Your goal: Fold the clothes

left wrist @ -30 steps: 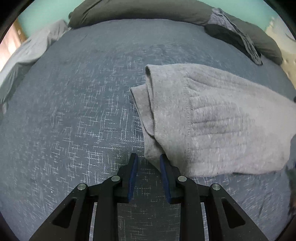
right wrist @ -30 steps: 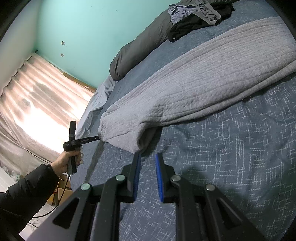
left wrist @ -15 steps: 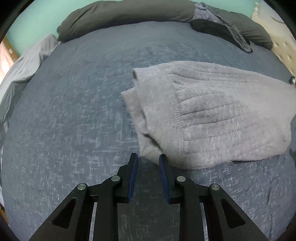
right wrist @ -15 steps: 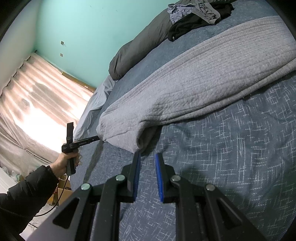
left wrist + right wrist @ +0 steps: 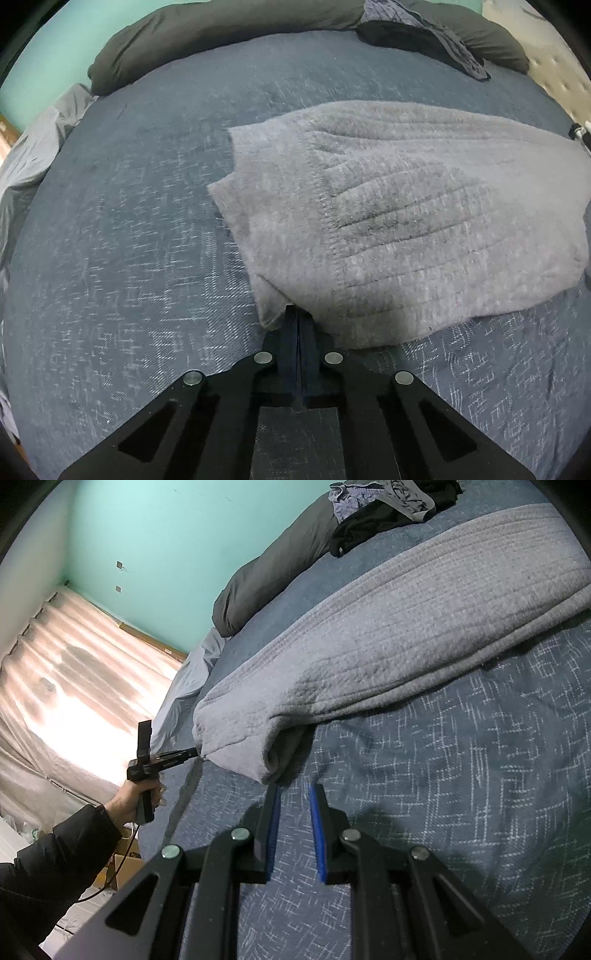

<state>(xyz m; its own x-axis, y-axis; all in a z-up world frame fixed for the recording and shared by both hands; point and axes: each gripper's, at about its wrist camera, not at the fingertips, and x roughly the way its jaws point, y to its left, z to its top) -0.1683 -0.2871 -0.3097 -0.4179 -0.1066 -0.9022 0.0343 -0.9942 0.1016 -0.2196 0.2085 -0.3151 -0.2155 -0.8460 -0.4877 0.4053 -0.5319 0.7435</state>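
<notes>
A grey knit garment (image 5: pixel 406 221) lies folded lengthwise on the blue patterned bedcover (image 5: pixel 129 240). In the left wrist view my left gripper (image 5: pixel 297 310) is shut, its pads pressed together, with the tips tucked into the garment's near hem corner. The right wrist view shows the same left gripper (image 5: pixel 190 753), held by a hand (image 5: pixel 129 797), pinching the garment's (image 5: pixel 406 627) far corner. My right gripper (image 5: pixel 293 794) stands narrowly open just short of the folded edge. Nothing sits between its blue pads (image 5: pixel 273 823).
A dark grey bolster (image 5: pixel 221 40) runs along the head of the bed with a pile of dark clothes (image 5: pixel 388 502) on it. A light sheet (image 5: pixel 33 158) hangs off the bed's side. Beyond it are a bright curtain (image 5: pixel 74 683) and a cardboard box (image 5: pixel 118 867).
My left gripper slid up to the garment's hem corner and closed its jaws on it. The right gripper stayed where it was, unchanged.
</notes>
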